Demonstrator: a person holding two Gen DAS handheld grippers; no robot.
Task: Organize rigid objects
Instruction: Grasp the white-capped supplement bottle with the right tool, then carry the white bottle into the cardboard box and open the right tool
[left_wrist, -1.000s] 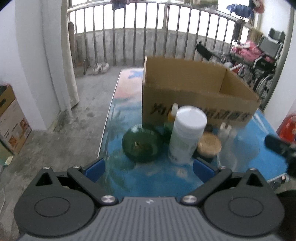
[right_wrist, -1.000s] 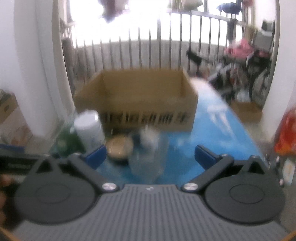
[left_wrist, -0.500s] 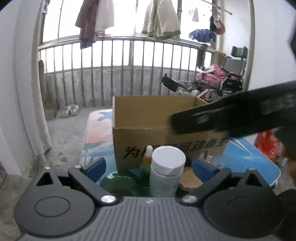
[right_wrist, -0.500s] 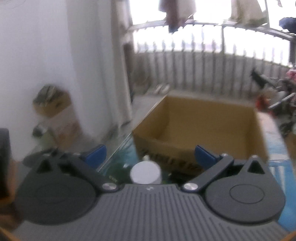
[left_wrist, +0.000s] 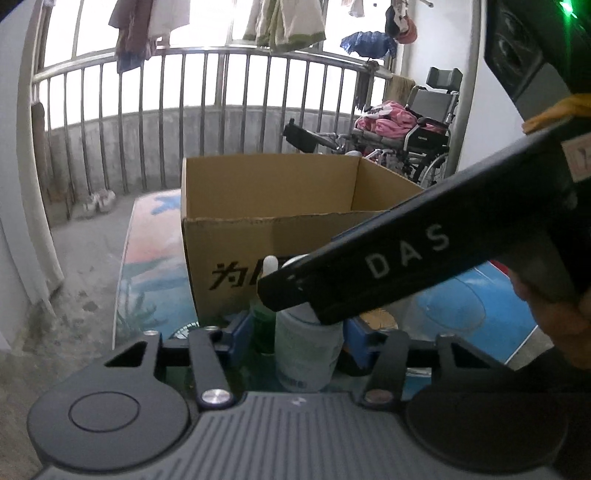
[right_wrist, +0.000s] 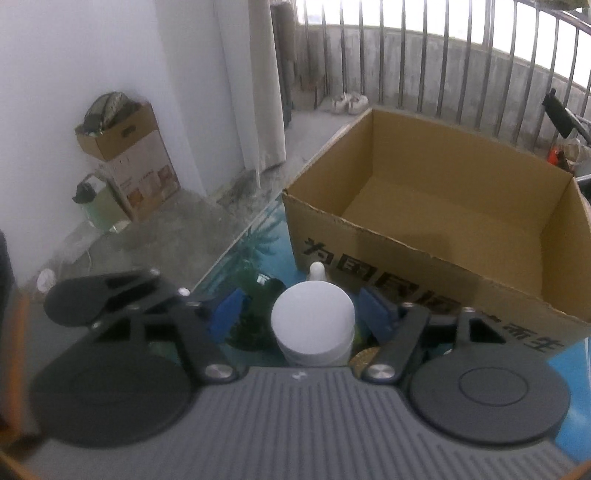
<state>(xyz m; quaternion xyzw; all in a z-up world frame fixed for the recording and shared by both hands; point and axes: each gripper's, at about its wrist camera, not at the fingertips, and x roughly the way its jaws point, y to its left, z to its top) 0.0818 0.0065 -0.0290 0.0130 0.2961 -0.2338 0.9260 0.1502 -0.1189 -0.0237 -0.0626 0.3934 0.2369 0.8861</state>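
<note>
A white-lidded bottle (right_wrist: 313, 325) stands on the blue table (left_wrist: 454, 310) in front of an open cardboard box (right_wrist: 443, 206). My right gripper (right_wrist: 302, 312) hangs above it, looking down on the lid. Its jaws are closing, with a gap still showing on the left side. My left gripper (left_wrist: 295, 332) sits lower, with the bottle's body (left_wrist: 306, 350) between its closing blue pads (left_wrist: 238, 330). No pad visibly presses. A small green dropper bottle (left_wrist: 263, 317) stands just behind the white one. In the left wrist view, the right gripper's black body (left_wrist: 406, 254) hides the lid.
A dark green bowl (right_wrist: 253, 334) and a brown round lid (right_wrist: 364, 360) sit beside the bottle. The box is empty inside. The table's left edge (left_wrist: 123, 280) drops to a concrete floor. A small carton (right_wrist: 136, 162) stands by the wall, and a railing (left_wrist: 221, 122) and a wheelchair (left_wrist: 432, 122) behind.
The right gripper swung in from the right, over the white bottle, and now looks down on its lid. The left gripper sank and moved closer to the bottle. Both pairs of jaws have narrowed.
</note>
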